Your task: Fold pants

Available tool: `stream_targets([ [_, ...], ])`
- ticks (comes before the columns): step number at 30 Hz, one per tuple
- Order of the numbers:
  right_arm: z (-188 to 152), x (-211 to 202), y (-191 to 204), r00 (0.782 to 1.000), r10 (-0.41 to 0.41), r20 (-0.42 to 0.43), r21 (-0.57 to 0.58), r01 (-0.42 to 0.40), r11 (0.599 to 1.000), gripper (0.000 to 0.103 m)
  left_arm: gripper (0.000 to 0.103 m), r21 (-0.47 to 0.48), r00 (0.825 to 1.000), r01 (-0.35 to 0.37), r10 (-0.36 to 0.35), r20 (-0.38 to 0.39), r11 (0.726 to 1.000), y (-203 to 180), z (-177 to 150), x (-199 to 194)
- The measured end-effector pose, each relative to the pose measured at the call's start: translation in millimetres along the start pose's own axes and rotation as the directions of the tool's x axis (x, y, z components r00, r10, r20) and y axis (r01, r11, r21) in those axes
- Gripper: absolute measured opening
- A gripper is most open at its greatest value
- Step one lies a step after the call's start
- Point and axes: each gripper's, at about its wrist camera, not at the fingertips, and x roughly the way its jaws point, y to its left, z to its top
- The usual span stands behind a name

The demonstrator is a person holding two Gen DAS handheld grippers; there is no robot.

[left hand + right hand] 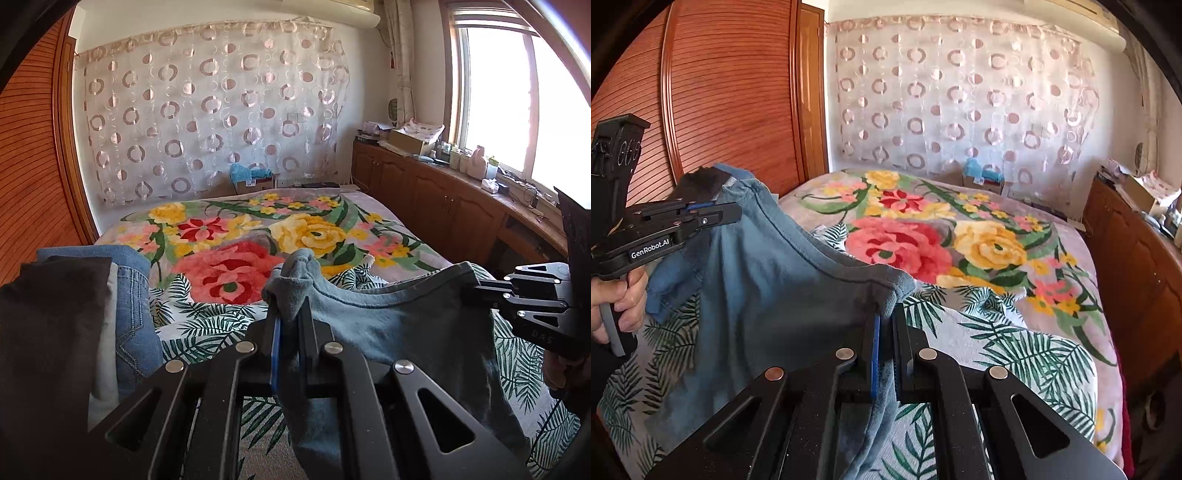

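I have the left claw (288, 314) clamped on one corner of the blue pants (399, 317), the right claw (886, 317) clamped on the other, cloth stretched between above the bed (960, 229); a cardboard box (255, 182) at 12 o'clock holds something blue.

The pants (399, 321) are a faded blue-grey with a darker stitched hem. Both grippers are matte black with silver rivets, and a bright blue pad (876, 354) lines one finger of the right gripper (886, 314); the left gripper (290, 310) shows the same blue strip. The blanket (258, 240) is pale grey-pink with large red, coral and yellow flowers and green leaves. The sheet (1015, 354) is white with dark green palm fronds. The sheer curtain (207, 110) is white with pinkish-brown rings and dots. The folded jeans (136, 317) are light blue denim with white zigzag stitching. The slatted wardrobe door (731, 96) is reddish-brown.
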Motion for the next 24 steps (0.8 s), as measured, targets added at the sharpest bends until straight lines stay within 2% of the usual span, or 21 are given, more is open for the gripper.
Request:
stream_targets([
  [6,3.2,32.4,-5.4,0.997,-0.003,-0.072,0.027,0.005,1.0,0.005,0.008,-0.011,0.999,0.002,-0.002,-0.047,1.0,1.9,-4.5,15.4],
  [12,8.7,40.9,-1.3,0.993,-0.005,-0.116,0.035,0.009,0.999,0.005,0.009,0.007,0.997,0.005,-0.004,-0.079,1.0,-4.0,-2.6,24.6],
  [15,8.9,45.1,-3.1,0.991,0.004,-0.135,0.048,0.002,0.999,0.005,0.024,0.004,0.994,0.022,-0.021,-0.103,1.0,-6.0,-4.6,25.4],
  [17,10.4,45.2,-3.6,0.99,0.014,-0.141,0.052,-0.007,0.999,0.005,0.04,0.008,0.994,0.032,-0.031,-0.101,0.999,-8.9,-5.6,19.8],
  [18,12.4,44.9,-2.7,0.989,0.009,-0.145,0.048,-0.002,0.999,0.005,0.044,0.009,0.994,0.038,-0.036,-0.098,0.999,-10.3,-6.0,15.9],
  [22,12.6,40.4,-2.3,0.99,0.006,-0.14,0.046,0.001,0.999,0.005,0.048,0.014,0.991,0.052,-0.049,-0.124,0.999,-13.1,-9.1,7.4],
  [23,13.4,37.5,-1.3,0.99,0.005,-0.138,0.046,0.001,0.999,0.009,0.055,0.014,0.989,0.059,-0.057,-0.138,0.998,-14.9,-12.4,4.9],
  [24,10.5,36.7,-2.0,0.991,-0.003,-0.136,0.046,0.009,0.999,0.019,0.061,0.01,0.987,0.069,-0.067,-0.143,0.998,-16.4,-14.9,1.9],
])
